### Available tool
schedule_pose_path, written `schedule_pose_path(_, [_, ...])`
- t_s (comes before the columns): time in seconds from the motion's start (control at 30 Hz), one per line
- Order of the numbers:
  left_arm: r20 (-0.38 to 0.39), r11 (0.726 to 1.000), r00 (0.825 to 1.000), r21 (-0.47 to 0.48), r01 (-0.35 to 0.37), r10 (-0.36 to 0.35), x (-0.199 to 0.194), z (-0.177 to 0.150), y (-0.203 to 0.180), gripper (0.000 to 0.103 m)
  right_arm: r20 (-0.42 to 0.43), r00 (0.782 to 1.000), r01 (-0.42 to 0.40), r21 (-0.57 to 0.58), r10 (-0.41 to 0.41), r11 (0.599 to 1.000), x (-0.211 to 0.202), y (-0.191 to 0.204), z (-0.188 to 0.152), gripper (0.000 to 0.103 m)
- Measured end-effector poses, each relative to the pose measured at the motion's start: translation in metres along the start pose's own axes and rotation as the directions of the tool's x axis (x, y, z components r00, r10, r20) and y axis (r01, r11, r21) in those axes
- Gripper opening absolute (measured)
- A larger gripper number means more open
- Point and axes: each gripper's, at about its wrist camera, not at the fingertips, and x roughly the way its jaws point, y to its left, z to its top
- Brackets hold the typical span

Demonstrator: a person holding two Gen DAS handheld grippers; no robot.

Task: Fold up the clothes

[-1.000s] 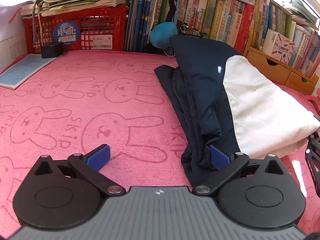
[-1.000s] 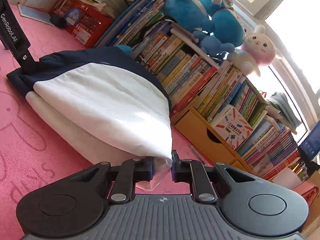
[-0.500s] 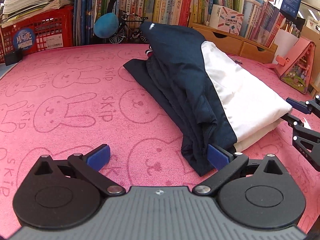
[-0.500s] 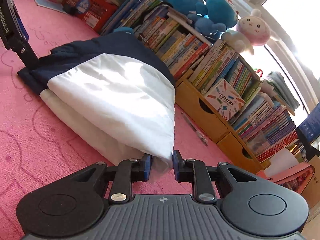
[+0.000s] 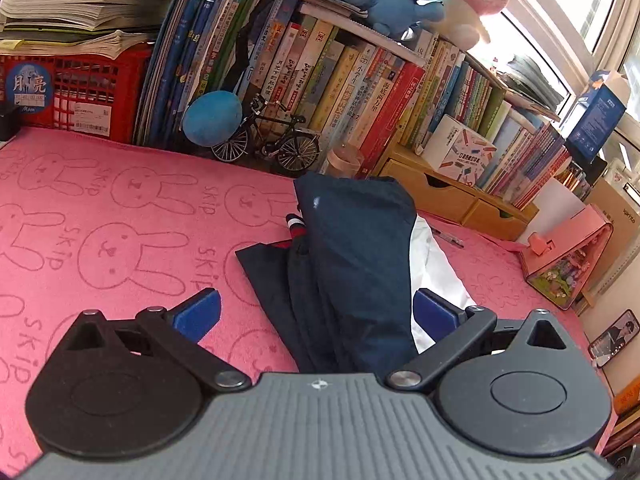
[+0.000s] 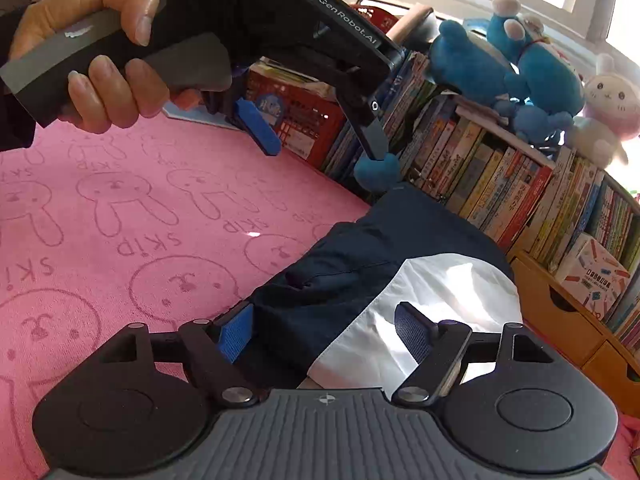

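A folded navy and white garment lies on the pink bunny mat. My left gripper is open wide and hangs over the garment's near end, its blue pads clear of the cloth on both sides. In the right wrist view a hand holds that left gripper raised above the mat. My right gripper has its jaws opening. The garment lies between them where navy meets white, and the pads do not press on it.
A row of books with plush toys on top lines the back edge. A red crate, a model bicycle and a wooden drawer box stand there too. A pink house-shaped box sits at the right.
The right gripper let go of the garment's white corner and opened. The left gripper rose off the mat and swung over the garment. The garment stays folded on the mat.
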Motion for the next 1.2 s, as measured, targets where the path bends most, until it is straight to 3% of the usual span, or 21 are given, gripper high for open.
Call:
schedule_pose_path(0.1, [-0.044, 0.999, 0.998, -0.002, -0.034, 0.034, 0.046, 0.015, -0.005, 0.103, -0.019, 0.999, -0.041, 0.103, 0.044, 0.994, 0.003, -0.011, 0.000, 0.030])
schedule_pose_path(0.3, [-0.091, 0.997, 0.995, -0.070, -0.044, 0.038, 0.106, 0.024, -0.007, 0.103, -0.003, 0.997, -0.070, 0.167, 0.072, 0.983, -0.008, -0.022, -0.002, 0.014])
schedule_pose_path(0.33, [-0.069, 0.996, 0.996, -0.074, -0.054, 0.049, 0.106, 0.023, -0.008, 0.095, 0.003, 0.997, -0.077, 0.174, 0.077, 0.982, -0.011, -0.024, -0.002, 0.013])
schedule_pose_path(0.4, [-0.019, 0.996, 0.998, -0.077, -0.055, 0.054, 0.103, 0.021, -0.012, 0.037, 0.006, 0.996, -0.087, 0.185, 0.087, 0.979, -0.015, -0.028, -0.002, 0.012])
schedule_pose_path(0.47, [0.003, 0.997, 0.998, -0.056, -0.062, 0.063, 0.101, 0.020, -0.016, 0.036, 0.007, 0.995, -0.096, 0.194, 0.096, 0.976, -0.018, -0.031, -0.002, 0.013])
schedule_pose_path(0.53, [-0.009, 0.995, 0.996, -0.037, -0.088, 0.088, 0.104, 0.022, -0.019, 0.047, 0.010, 0.998, -0.066, 0.173, 0.065, 0.983, -0.012, -0.028, 0.000, 0.041])
schedule_pose_path(0.57, [-0.022, 0.994, 0.995, -0.042, -0.097, 0.097, 0.108, 0.023, -0.019, 0.064, 0.007, 0.999, -0.040, 0.153, 0.039, 0.987, -0.006, -0.024, 0.002, 0.077])
schedule_pose_path(0.6, [-0.038, 0.993, 0.995, -0.066, -0.095, 0.092, 0.111, 0.024, -0.016, 0.078, 0.001, 1.000, -0.025, 0.140, 0.025, 0.990, 0.001, -0.021, 0.004, 0.089])
schedule_pose_path(0.63, [-0.054, 0.992, 0.995, -0.090, -0.092, 0.087, 0.115, 0.025, -0.013, 0.078, -0.009, 1.000, -0.019, 0.133, 0.020, 0.991, 0.008, -0.019, 0.006, 0.084])
schedule_pose_path(0.67, [-0.060, 0.990, 0.995, -0.109, -0.089, 0.083, 0.116, 0.026, -0.011, 0.072, -0.019, 1.000, -0.012, 0.126, 0.015, 0.992, 0.015, -0.017, 0.008, 0.066])
schedule_pose_path(0.7, [-0.048, 0.990, 0.996, -0.116, -0.084, 0.079, 0.113, 0.026, -0.011, 0.043, -0.012, 1.000, -0.012, 0.141, 0.014, 0.990, 0.018, -0.017, 0.009, 0.034])
schedule_pose_path(0.73, [-0.035, 0.989, 0.997, -0.123, -0.079, 0.076, 0.110, 0.026, -0.011, 0.036, 0.002, 1.000, -0.011, 0.174, 0.011, 0.985, 0.017, -0.020, 0.010, 0.023])
schedule_pose_path(0.77, [-0.017, 0.991, 0.997, -0.112, -0.079, 0.077, 0.105, 0.026, -0.012, 0.024, 0.008, 1.000, -0.006, 0.202, 0.005, 0.979, 0.015, -0.023, 0.013, 0.017])
schedule_pose_path(0.8, [0.013, 0.994, 0.996, -0.069, -0.087, 0.088, 0.098, 0.026, -0.017, 0.015, 0.019, 1.000, -0.007, 0.229, 0.003, 0.973, 0.011, -0.028, 0.014, 0.014])
schedule_pose_path(0.87, [0.061, 0.995, 0.994, 0.007, -0.096, 0.095, 0.082, 0.025, -0.026, 0.005, 0.046, 0.999, -0.019, 0.278, 0.006, 0.960, 0.000, -0.037, 0.016, 0.012])
schedule_pose_path(1.0, [0.142, 0.990, 0.984, 0.082, -0.117, 0.105, 0.051, 0.015, -0.029, 0.006, 0.076, 0.995, -0.082, 0.291, 0.063, 0.953, -0.020, -0.038, 0.019, 0.012])
schedule_pose_path(1.13, [0.104, 0.984, 0.984, 0.084, -0.155, 0.146, 0.056, 0.005, -0.014, 0.008, 0.034, 0.991, -0.137, 0.319, 0.133, 0.938, -0.009, -0.034, 0.016, 0.012])
schedule_pose_path(1.2, [0.078, 0.983, 0.983, 0.069, -0.170, 0.165, 0.062, 0.003, -0.005, 0.018, -0.002, 0.986, -0.153, 0.359, 0.165, 0.921, 0.003, -0.033, 0.010, 0.012])
